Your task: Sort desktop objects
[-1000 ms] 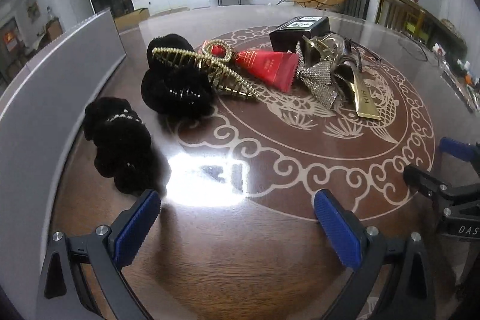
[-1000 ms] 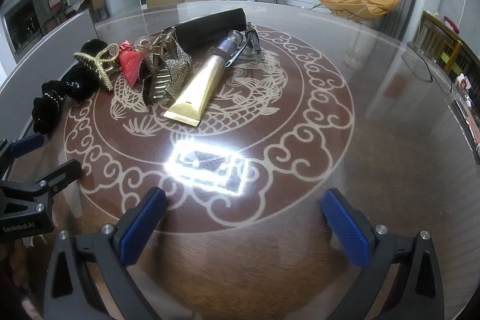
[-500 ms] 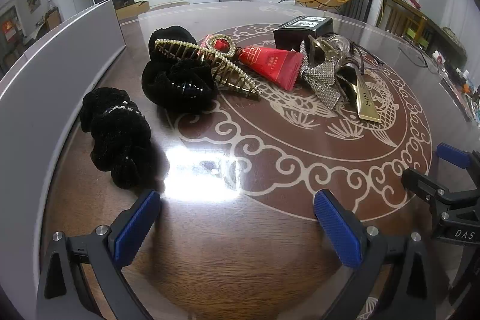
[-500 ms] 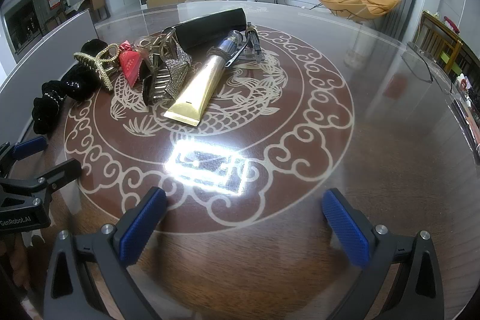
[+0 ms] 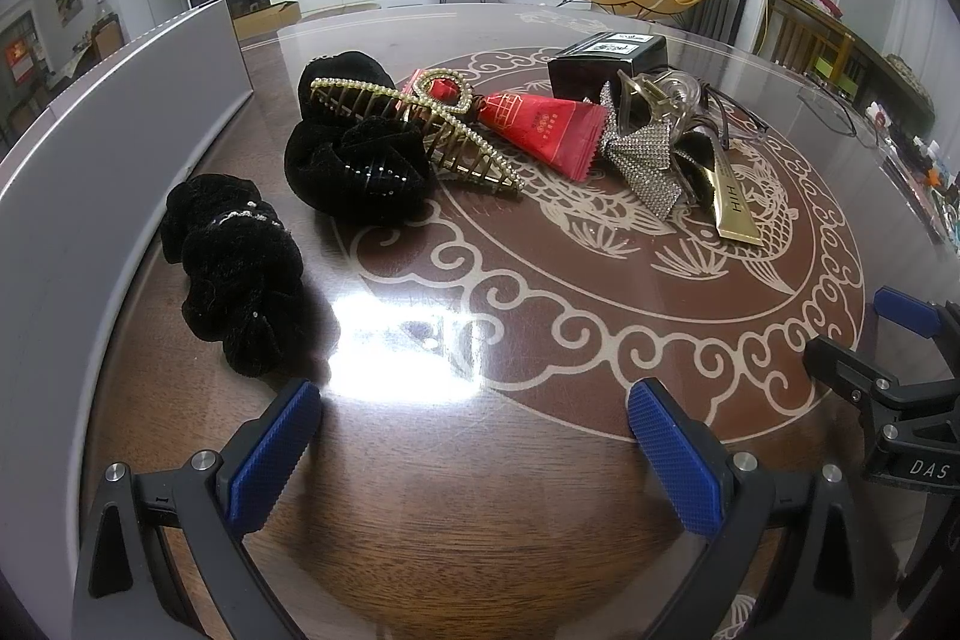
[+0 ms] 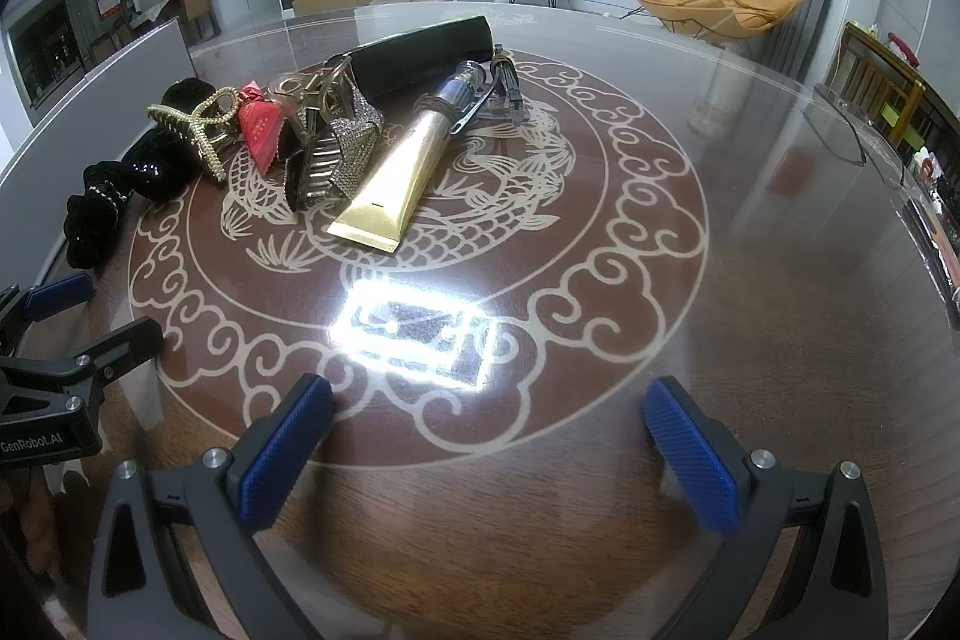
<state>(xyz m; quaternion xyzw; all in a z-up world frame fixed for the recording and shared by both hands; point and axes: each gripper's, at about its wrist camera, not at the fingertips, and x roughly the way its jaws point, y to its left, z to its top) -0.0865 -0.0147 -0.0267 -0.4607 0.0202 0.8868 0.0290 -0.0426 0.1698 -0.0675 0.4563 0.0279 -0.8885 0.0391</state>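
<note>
The left claw (image 5: pixel 474 454) is held spread wide above the near edge of the bench (image 5: pixel 540 538), with nothing between its blue pads. The right claw (image 6: pixel 489 451) is likewise spread wide and empty, and is held low over the bench beside the left one.

The objects to be sorted are grouped on the far half of the patterned bench top. A black scrunchie (image 5: pixel 231 268) lies alone at the left, near a grey panel (image 5: pixel 72 196). A 2nd black scrunchie (image 5: pixel 354 172) lies further back, with a gold hair clip (image 5: pixel 420 130) resting across it. A red tube (image 5: pixel 540 127) lies just beside the clip and touches it. A rhinestone bow clip (image 5: pixel 645 154) lies to the right of the red tube, against a gold tube (image 6: pixel 393 172). A black box (image 5: pixel 606 61) stands behind these. A bright lamp reflection (image 6: pixel 414 331) is seen on the glossy surface.
</note>
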